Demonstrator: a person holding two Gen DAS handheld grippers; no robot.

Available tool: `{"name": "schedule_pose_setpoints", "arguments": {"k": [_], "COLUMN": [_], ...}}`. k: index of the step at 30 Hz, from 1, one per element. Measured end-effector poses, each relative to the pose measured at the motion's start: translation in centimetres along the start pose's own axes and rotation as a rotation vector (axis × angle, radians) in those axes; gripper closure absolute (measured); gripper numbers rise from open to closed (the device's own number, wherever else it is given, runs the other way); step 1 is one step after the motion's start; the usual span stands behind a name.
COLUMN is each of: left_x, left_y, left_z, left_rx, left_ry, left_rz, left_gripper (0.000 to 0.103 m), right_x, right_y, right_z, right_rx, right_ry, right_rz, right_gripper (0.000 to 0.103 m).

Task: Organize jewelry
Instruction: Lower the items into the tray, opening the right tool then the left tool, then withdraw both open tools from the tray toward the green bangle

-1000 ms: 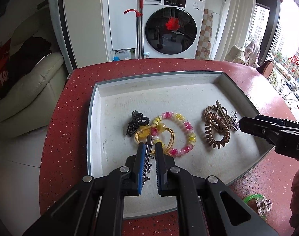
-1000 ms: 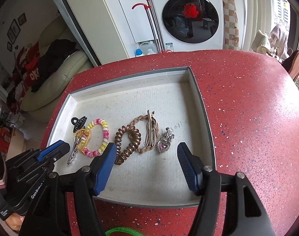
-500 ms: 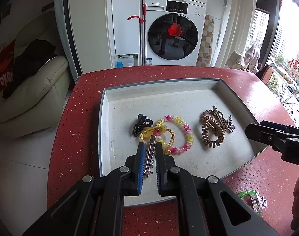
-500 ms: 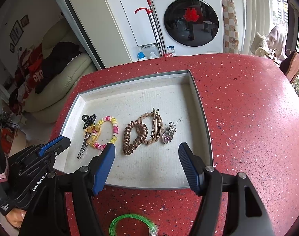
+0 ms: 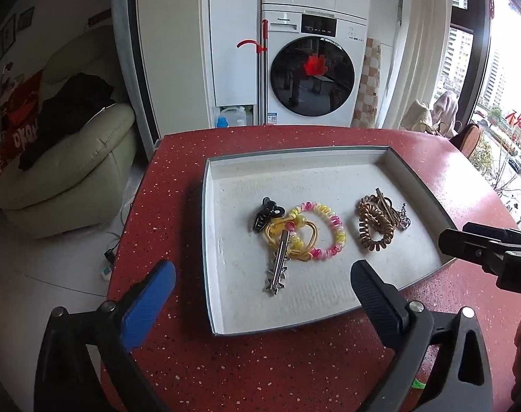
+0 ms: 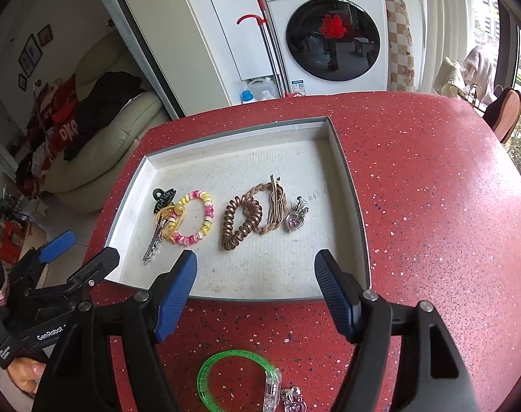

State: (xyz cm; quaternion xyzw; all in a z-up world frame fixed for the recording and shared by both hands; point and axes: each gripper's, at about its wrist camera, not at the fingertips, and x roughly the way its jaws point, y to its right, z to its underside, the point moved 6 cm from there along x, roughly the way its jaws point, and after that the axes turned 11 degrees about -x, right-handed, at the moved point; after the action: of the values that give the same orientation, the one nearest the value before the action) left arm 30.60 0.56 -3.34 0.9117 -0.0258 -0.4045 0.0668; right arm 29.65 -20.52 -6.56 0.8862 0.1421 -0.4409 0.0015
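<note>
A white tray (image 5: 216, 240) sits on the red table (image 5: 260, 370). In it lie a silver hair clip (image 5: 278, 267), a black claw clip (image 5: 264, 218), a yellow tie, a pink-yellow bead bracelet (image 5: 332, 230) and a brown coil tie (image 5: 373, 230). My left gripper (image 5: 260, 295) is open and empty, just behind the silver clip. My right gripper (image 6: 255, 292) is open and empty at the tray's (image 6: 349, 178) near edge. A green bangle (image 6: 226, 377) lies on the table below it. The silver clip (image 6: 154, 240), bracelet (image 6: 198, 219), coil tie (image 6: 240, 223) and a heart pendant (image 6: 294, 219) show in the right wrist view.
A small clear charm (image 6: 293, 398) lies beside the green bangle. A washing machine (image 5: 312, 68) and a cream sofa (image 5: 71, 158) stand beyond the table. The table's left edge (image 5: 123, 240) drops to the floor.
My left gripper opened and let go of the silver hair clip, which now lies in the tray. Both grippers drew back from the tray.
</note>
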Motion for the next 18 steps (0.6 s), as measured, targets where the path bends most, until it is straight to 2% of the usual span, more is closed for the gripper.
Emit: {"name": "schedule_pose_setpoints", "arguments": {"k": [1,7,9,10,13,18], "left_x": [-0.2,-1.2,-1.5,-1.8,-2.5,-3.2], "left_y": [0.1,-0.6,-0.7,-0.8,-0.9,-0.6], "left_z": [0.1,1.5,2.1,2.3,3.0,4.0], "left_rx": [0.004,-0.02,-0.031,-0.035,-0.045,-0.038], "left_ry": [0.005,-0.01,-0.015,-0.016,-0.02,-0.034], "left_rz": [-0.005,-0.013,-0.015,-0.015,-0.015,-0.012], "left_gripper": [0.0,0.0,0.0,0.0,0.0,0.0], "right_x": [-0.1,-1.5,-2.3,-2.8,-3.9,-5.1], "right_y": [-0.1,-0.9,-1.1,-1.2,-1.3,-1.2], "right_z": [0.1,0.8,1.1,1.2,1.5,2.4], "right_rx": [-0.002,-0.028,-0.042,-0.044,-0.036,-0.01], "right_ry": [-0.001,0.025,0.05,0.074,0.116,0.114], "right_rz": [-0.001,0.027,0.048,0.049,0.043,0.024], "right_gripper": [0.023,0.017,0.003,0.0,0.0,0.0]}}
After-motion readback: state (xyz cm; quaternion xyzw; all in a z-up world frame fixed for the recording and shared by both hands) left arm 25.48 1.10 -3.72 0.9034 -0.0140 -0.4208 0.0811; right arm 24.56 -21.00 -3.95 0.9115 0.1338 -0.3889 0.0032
